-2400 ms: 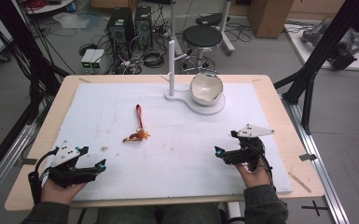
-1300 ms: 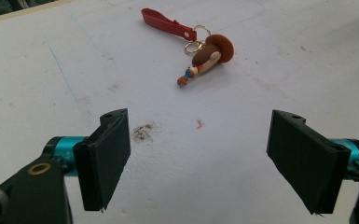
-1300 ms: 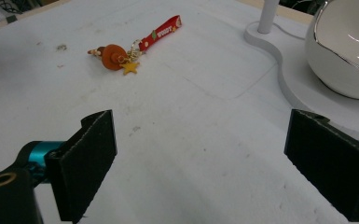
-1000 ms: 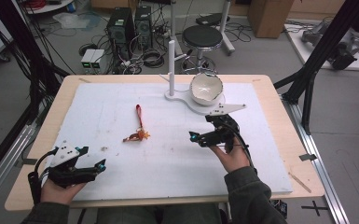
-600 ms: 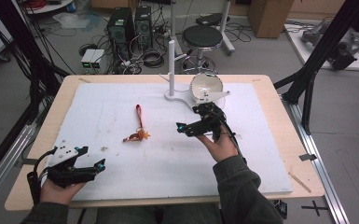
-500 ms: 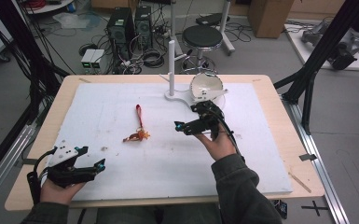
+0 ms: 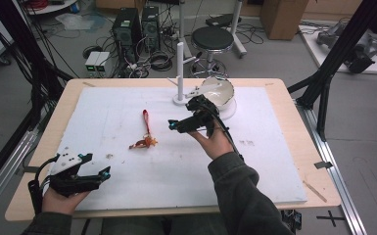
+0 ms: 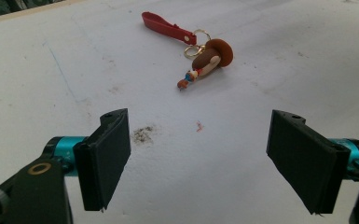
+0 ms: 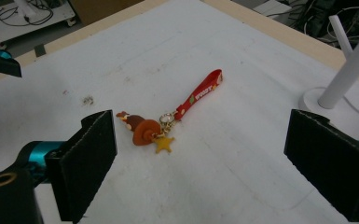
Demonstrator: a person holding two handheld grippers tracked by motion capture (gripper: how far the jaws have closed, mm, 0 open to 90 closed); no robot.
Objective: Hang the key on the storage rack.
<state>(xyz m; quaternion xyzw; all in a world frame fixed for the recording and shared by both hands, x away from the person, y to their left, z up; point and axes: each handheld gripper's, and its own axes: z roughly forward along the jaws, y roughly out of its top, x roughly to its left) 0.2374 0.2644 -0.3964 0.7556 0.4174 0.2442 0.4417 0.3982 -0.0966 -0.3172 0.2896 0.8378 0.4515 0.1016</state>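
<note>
A keychain (image 7: 145,133) lies flat on the white worktop (image 7: 103,107), a little left of the middle of the high view. Its red strap (image 7: 146,120) runs toward the top of the frame, and its brown figure charm (image 7: 139,144) and small yellow star (image 9: 164,144) bunch at the lower end. Nothing touches it, so it rests loose and fully spread out, which leaves both strap and charm free to be pinched.

The right claw (image 7: 188,122) hangs just right of the keychain at frame centre, tipped toward it. In the right gripper view its jaws stand wide apart and hold nothing, with the charm (image 9: 142,129) and ring seen between them near the left jaw. That framing suggests the claw is lined up to close on the charm end or the ring rather than on the far tip of the strap. The wide gape leaves room to drop over the lumpy charm without nudging it.

The left claw (image 7: 85,177) sits low in the lower left of the high view, well apart from the keychain. Its jaws are also wide and empty, pointed at the keychain (image 8: 200,51) from a distance; it looks parked, out of the other hand's way.

Behind the right hand (image 7: 214,143), at upper centre, a white stand (image 7: 179,73) and a white bowl (image 7: 225,93) sit clear of the work.
</note>
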